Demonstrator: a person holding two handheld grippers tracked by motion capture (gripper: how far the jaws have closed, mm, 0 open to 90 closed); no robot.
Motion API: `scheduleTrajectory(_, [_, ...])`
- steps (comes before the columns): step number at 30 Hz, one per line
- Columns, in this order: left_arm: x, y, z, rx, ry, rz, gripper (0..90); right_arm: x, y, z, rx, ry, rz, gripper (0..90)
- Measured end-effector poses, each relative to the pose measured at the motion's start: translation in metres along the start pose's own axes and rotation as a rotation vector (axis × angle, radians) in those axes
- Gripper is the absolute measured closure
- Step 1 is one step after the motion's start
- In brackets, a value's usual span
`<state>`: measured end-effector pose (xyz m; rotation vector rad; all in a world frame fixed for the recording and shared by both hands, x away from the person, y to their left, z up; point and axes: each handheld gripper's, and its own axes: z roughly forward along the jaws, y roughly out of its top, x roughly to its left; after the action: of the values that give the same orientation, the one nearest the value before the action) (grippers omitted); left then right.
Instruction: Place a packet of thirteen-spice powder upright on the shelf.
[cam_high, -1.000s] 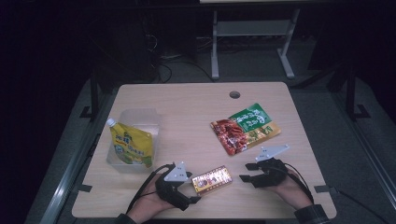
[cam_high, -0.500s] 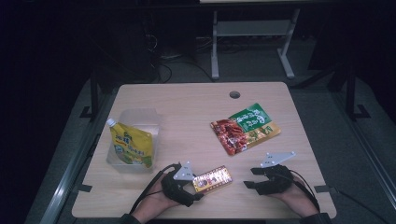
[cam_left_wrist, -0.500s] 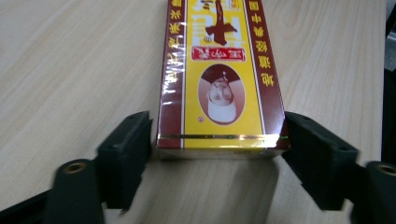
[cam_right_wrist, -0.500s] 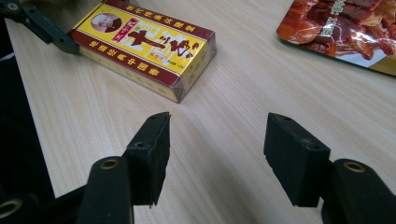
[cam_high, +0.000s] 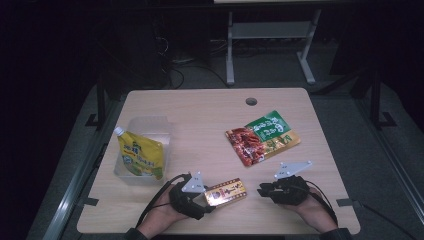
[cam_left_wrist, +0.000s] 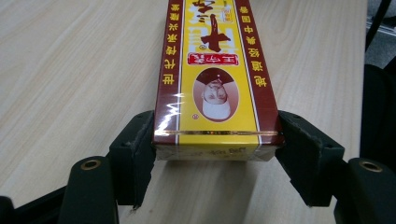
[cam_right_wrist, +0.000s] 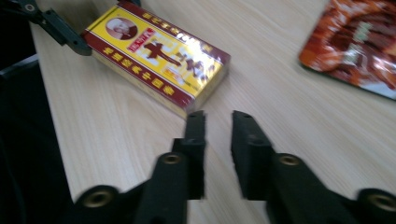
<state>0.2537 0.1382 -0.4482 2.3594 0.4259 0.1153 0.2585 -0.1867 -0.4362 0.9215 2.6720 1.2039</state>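
Sliding my left gripper rightward, jaws clamping red-yellow box; right gripper hovering nearby, jaws narrow, holding nothing.

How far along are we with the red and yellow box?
Done: the left gripper has its fingers against both sides of the flat red and yellow box, near its end. In hand: that grip; the box seems to rest on the wooden table. Left: lifting and placing it, perhaps in the clear plastic bin holding the yellow spouted pouch. The right gripper holds nothing, fingers slightly apart.
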Motion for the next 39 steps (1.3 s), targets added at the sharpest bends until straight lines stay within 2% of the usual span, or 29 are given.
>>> scheduleTrajectory(3, [0.000, 0.001, -0.004, -0.004, -0.004, 0.002, 32.1, 0.003, 0.007, 0.007, -0.012, 0.020, -0.024, 89.6])
scheduleTrajectory(9, [-0.001, 0.001, -0.009, -0.021, -0.015, 0.004, 32.1, 0.004, 0.024, 0.023, -0.020, 0.048, -0.055, 89.9])
scheduleTrajectory(12, [0.000, 0.002, -0.012, -0.019, -0.014, 0.017, 32.2, 0.005, 0.029, 0.033, -0.007, 0.067, -0.058, 89.9])
scheduleTrajectory(16, [-0.001, 0.004, -0.015, -0.039, -0.022, 0.006, 32.2, 0.007, 0.033, 0.043, 0.008, 0.078, -0.080, 89.9])
scheduleTrajectory(23, [0.001, 0.007, -0.023, -0.060, -0.022, 0.016, 32.2, 0.007, 0.036, 0.050, 0.026, 0.086, -0.090, 90.0])
scheduleTrajectory(27, [0.001, 0.010, -0.028, -0.089, -0.020, 0.022, 32.2, 0.008, 0.036, 0.052, 0.033, 0.091, -0.097, 90.0])
scheduleTrajectory(34, [0.008, 0.017, -0.041, -0.157, -0.019, -0.004, 32.2, 0.012, 0.040, 0.060, 0.043, 0.108, -0.110, 90.0])
scheduleTrajectory(39, [0.011, 0.022, -0.044, -0.195, -0.019, -0.010, 32.2, 0.015, 0.043, 0.066, 0.053, 0.119, -0.123, 90.0])
